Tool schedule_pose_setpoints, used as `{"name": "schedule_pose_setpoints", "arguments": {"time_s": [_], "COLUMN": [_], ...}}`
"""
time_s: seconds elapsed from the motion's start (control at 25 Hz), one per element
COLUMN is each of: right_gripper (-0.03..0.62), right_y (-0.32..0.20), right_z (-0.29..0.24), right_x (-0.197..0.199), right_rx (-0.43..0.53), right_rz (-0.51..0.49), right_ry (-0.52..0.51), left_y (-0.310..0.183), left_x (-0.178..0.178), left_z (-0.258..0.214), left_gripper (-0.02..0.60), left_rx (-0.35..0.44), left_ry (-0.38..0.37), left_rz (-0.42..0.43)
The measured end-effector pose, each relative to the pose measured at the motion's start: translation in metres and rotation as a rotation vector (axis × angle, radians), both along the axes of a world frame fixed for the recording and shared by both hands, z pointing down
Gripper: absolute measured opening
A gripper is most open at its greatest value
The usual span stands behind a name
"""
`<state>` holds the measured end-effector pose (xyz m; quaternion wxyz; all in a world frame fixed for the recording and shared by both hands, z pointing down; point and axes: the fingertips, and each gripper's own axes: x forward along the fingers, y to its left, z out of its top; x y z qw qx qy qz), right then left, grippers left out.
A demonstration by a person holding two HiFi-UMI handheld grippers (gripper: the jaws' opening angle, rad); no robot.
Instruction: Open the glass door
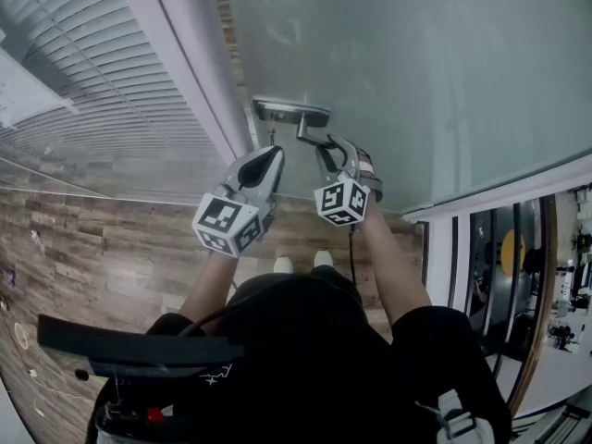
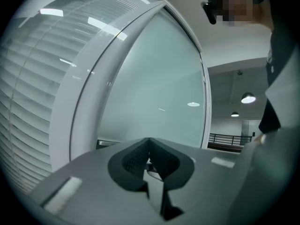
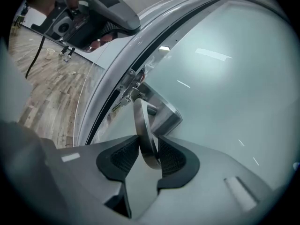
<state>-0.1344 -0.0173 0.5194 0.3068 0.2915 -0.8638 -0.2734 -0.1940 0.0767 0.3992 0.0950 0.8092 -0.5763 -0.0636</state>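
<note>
The door (image 1: 416, 63) was one pane of frosted glass in a white frame (image 1: 180, 63). It carried one handle (image 3: 143, 125), fixed near the edge of the pane, just beside the frame. The handle was a metal lever on a metal plate. In the right gripper view the long axis of the lever ran almost upright in the picture, from its pivot on the plate down to its free end, and this free end pointed away from the glass, towards the camera. In the head view the lever left the plate and slanted towards the right gripper (image 1: 331, 155). The free end stood between the jaws of this gripper. They were closed on the lever with one pad on each side, and the gap between the pads was just as wide as the lever. The left gripper (image 1: 270, 158) was just beside the right one, on its left, under the end of the plate nearest to the frame and apart from the lever. Its jaws were together with nothing between them, and they pointed at the glass. There were two grippers, each with one marker cube. Blinds (image 1: 83, 81) hung on the far side of the frame, and a wood floor (image 1: 92, 239) lay under the person.
</note>
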Motion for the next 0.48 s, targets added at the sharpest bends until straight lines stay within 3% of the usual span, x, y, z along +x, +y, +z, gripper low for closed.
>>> {"name": "schedule_pose_setpoints", "arguments": {"time_s": [0.28, 0.48], "right_gripper": [0.137, 0.135], "right_y": [-0.012, -0.020], "right_z": [-0.008, -0.012], "right_x": [0.002, 0.001], "right_rx": [0.068, 0.053], "right_rz": [-0.027, -0.052], "right_ry": [0.077, 0.097], "left_y": [0.002, -0.001], "left_x": [0.002, 0.008], "left_z": [0.005, 0.002], "left_gripper": [0.000, 0.000], "left_rx": [0.002, 0.003], "left_ry": [0.010, 0.008], "left_rz": [0.010, 0.014]}}
